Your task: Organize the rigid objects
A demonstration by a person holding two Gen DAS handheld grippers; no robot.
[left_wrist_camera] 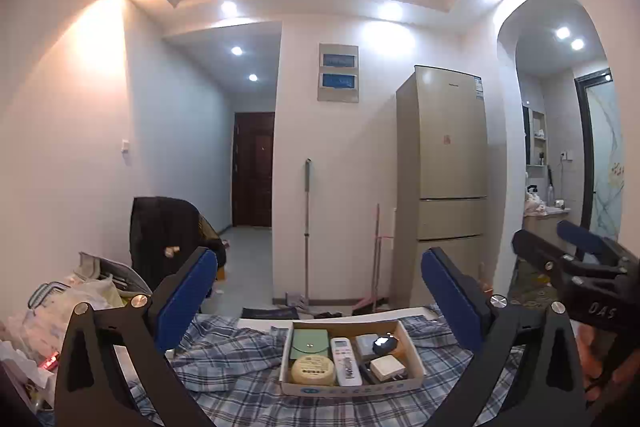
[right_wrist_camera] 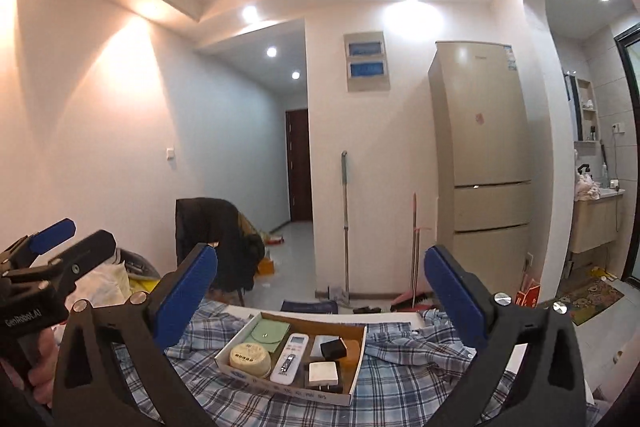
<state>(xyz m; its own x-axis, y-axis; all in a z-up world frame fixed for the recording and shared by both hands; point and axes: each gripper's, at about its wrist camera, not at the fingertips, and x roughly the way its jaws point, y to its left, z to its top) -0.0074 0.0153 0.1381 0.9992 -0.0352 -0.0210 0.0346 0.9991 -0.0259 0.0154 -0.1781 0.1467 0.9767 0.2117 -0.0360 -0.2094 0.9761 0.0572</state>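
Tidying looks all but finished
Both claws, left claw point(left_wrist_camera: 319, 301) and right claw point(right_wrist_camera: 321, 297), gape wide and empty, raised above the cardboard box point(right_wrist_camera: 352, 371) on the bed, where remote point(right_wrist_camera: 291, 357), tin and chargers lie side by side

- I saw the shallow cardboard box point(right_wrist_camera: 352, 371) open on the plaid cloth.
- Green pouch point(right_wrist_camera: 269, 335) lay flat at its far left, round yellow tin point(right_wrist_camera: 250, 359) in front of it.
- White remote point(right_wrist_camera: 290, 357) lay lengthwise mid-box.
- White charger point(right_wrist_camera: 323, 373) sat near right, black block point(right_wrist_camera: 334, 348) behind it.
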